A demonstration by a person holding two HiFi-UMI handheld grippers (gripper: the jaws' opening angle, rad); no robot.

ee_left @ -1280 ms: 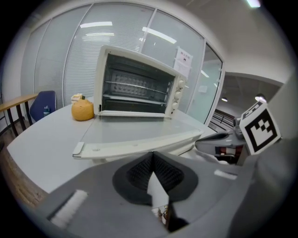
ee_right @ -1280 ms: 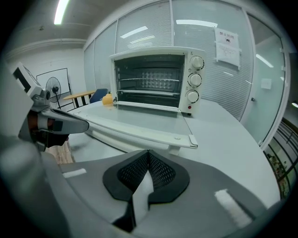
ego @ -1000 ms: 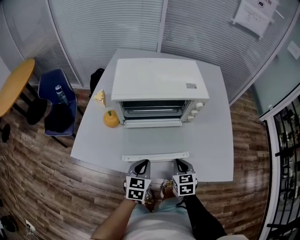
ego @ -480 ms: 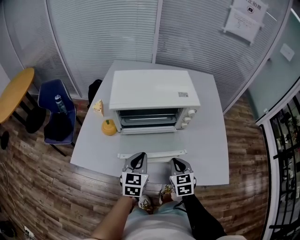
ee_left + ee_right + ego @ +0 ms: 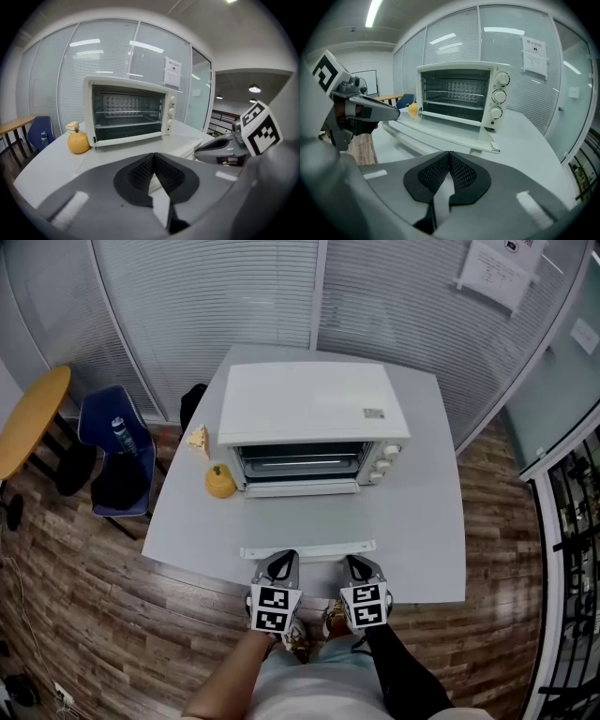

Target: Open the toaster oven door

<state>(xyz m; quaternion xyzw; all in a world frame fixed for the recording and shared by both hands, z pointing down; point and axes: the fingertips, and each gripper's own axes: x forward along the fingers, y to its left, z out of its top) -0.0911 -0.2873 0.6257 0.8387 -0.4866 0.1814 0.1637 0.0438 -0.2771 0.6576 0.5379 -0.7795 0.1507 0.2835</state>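
I observed the toaster oven [image 5: 314, 404] standing at the middle of the pale table [image 5: 422, 521], front facing me. Its door [image 5: 445, 131] was already open: the glass panel lay swung down, roughly level with the table, reaching from the oven's lower front edge toward the near table edge. The door's handle [image 5: 309, 550], a white bar, formed its nearest edge. The cavity stood exposed, with a wire rack [image 5: 124, 124] visible inside. 3 knobs [image 5: 499, 96] ran in a column at the right of the oven's front.

The left gripper [image 5: 284, 563] and the right gripper [image 5: 357, 565] sat side by side at the near table edge, just short of the handle. I could not confirm whether either touched it.

In the left gripper view, the left gripper's jaws met at their tips with nothing between them. The right gripper view showed the same for the right gripper: jaws together, nothing held.

An orange round object [image 5: 221, 481] rested on the table just left of the oven's front corner. A pale yellow wedge [image 5: 198, 436] lay behind it, beside the oven's left wall. A blue chair [image 5: 117, 460] carrying a bottle [image 5: 122, 432] stood off the table's left side.
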